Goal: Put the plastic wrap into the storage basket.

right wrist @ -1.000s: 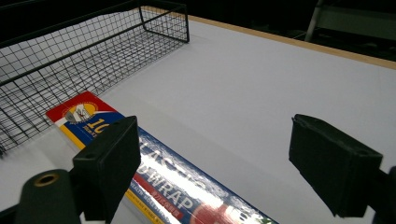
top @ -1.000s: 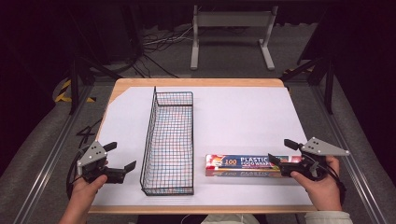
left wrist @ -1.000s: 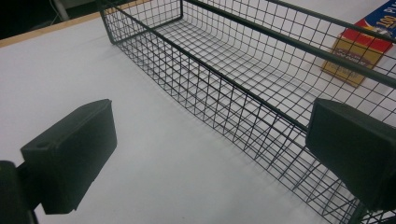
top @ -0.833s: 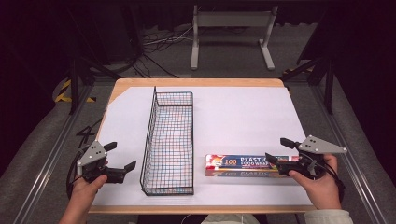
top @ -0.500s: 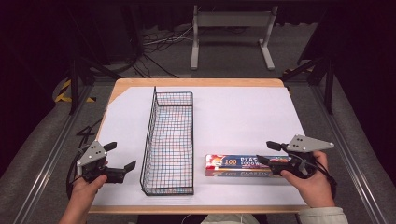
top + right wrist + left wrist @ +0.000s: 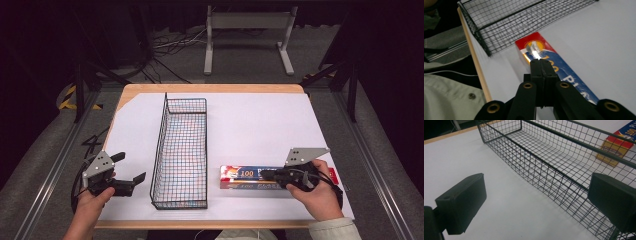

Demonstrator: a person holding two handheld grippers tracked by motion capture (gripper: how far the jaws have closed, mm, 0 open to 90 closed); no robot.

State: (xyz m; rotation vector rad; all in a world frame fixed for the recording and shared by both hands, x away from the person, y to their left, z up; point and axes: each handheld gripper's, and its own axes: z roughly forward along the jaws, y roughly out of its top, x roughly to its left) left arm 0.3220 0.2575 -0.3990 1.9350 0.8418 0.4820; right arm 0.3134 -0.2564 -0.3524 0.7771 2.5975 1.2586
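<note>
Plastic wrap box lay flat on white-covered counter, just right of empty wire basket, not yet lifted. Right claw had just been closing; jaws pressed together with nothing between, resting over box top, no grip visible. Left claw spread wide, idle beside basket's left wall. Judged early stage: box probably bound for basket; grasp, lift and placement all remained.

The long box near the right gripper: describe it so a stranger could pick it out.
On the white table, right of the wire basket, lies a long flat box. It is the only printed thing: blue and red, marked 100.
</note>
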